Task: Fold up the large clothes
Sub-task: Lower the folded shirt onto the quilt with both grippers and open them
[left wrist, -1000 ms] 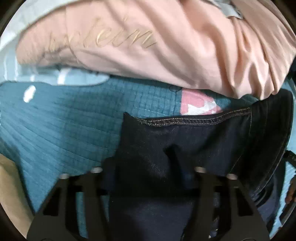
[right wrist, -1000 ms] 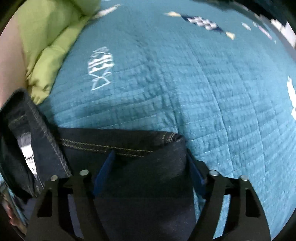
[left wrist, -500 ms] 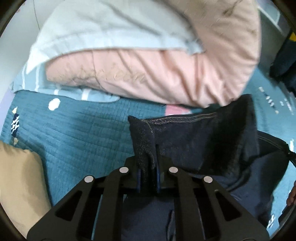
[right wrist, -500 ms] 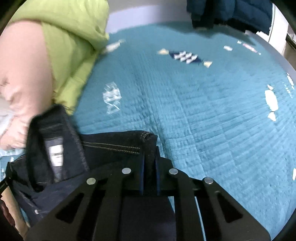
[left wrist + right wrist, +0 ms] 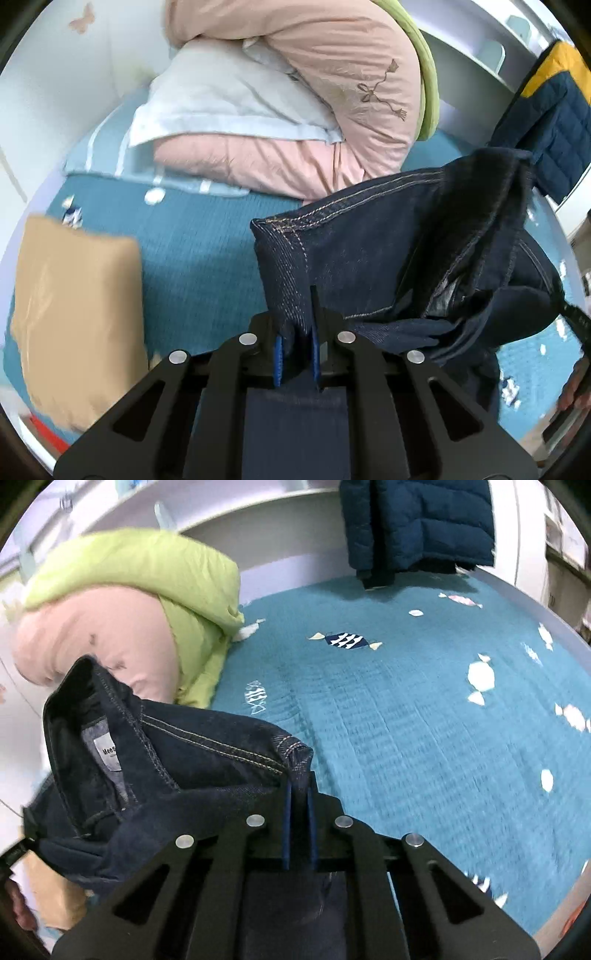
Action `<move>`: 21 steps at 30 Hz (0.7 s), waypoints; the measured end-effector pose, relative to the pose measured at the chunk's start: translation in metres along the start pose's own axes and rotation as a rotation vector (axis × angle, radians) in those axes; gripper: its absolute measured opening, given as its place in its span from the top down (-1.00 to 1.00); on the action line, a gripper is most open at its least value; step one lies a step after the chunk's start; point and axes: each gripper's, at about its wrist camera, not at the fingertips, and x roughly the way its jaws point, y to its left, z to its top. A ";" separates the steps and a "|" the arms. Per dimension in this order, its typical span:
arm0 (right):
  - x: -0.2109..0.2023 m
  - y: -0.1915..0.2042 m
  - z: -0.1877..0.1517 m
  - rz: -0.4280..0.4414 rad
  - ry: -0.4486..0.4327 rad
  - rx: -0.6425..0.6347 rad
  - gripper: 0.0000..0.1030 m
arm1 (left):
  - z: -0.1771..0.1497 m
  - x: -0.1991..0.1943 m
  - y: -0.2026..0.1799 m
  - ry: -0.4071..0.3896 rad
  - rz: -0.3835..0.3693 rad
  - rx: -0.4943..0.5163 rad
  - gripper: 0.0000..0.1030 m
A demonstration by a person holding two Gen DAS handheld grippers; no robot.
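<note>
Left gripper (image 5: 295, 341) pinched tight on a stitched corner of the dark denim jeans (image 5: 388, 251), blue pads pressed against the fabric on both sides. Right gripper (image 5: 298, 814) likewise clamped on the opposite waistband corner of the jeans (image 5: 192, 760), cloth bunched between its pads. Jeans hang between the two grippers, lifted clear of the teal quilted bedspread (image 5: 424, 720); waistband gapes open, white size label (image 5: 107, 755) visible inside in the right wrist view, contrast stitching along the hems. Lower part of the garment drops below both cameras, out of sight. Beyond the left gripper: tan cushion (image 5: 77, 325) lying on the bedspread at left, pink duvet (image 5: 332, 92) piled at the head of the bed with a white pillow (image 5: 229, 103) tucked into it. Lime-green quilt (image 5: 155, 576) sits against the pink pile. Navy padded jacket (image 5: 417, 520) hangs at the far edge of the bed, well apart from the jeans; yellow panel on it seen from the left. Bedspread printed with small candy shapes. Some motion blur throughout.
</note>
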 end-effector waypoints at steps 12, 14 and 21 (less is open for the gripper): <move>-0.082 -0.042 -0.129 -0.018 0.075 0.051 0.88 | -0.127 -0.052 0.019 0.076 0.025 0.060 0.79; -0.081 -0.051 -0.158 -0.061 0.115 0.044 0.88 | -0.155 -0.049 0.022 0.101 0.041 0.090 0.79; -0.064 -0.088 -0.216 -0.131 0.294 0.144 0.84 | -0.228 -0.018 0.041 0.243 0.044 0.137 0.69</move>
